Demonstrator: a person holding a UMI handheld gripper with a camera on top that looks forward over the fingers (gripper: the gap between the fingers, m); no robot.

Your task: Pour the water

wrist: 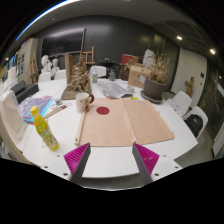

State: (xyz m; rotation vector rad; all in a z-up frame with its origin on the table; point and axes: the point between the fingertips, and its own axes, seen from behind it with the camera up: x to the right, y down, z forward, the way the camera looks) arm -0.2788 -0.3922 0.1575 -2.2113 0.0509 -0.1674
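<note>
- Gripper hovered above the near edge of the round white desk, pointed level toward the far side of the room.
- Jaws stood released, wide apart, nothing between them; magenta pads faced inward, one at the left, one at the right.
- Holding hand not in view, so its pose could not be told.
- Brown paper sheets lay flat on the desk just ahead of the jaws, roughly centred between them.
- Small red disc sat on the far left part of the paper.
- White mug stood upright beyond the paper, far and left of the jaws, handle toward the right.
- Yellow bottle with a green cap stood tilted-looking at the left, well apart from the jaws, near a blue and pink packet.
- Papers lay at the far side of the desk; a dark pot stood far right.
- White chairs ringed the desk at the right.
</note>
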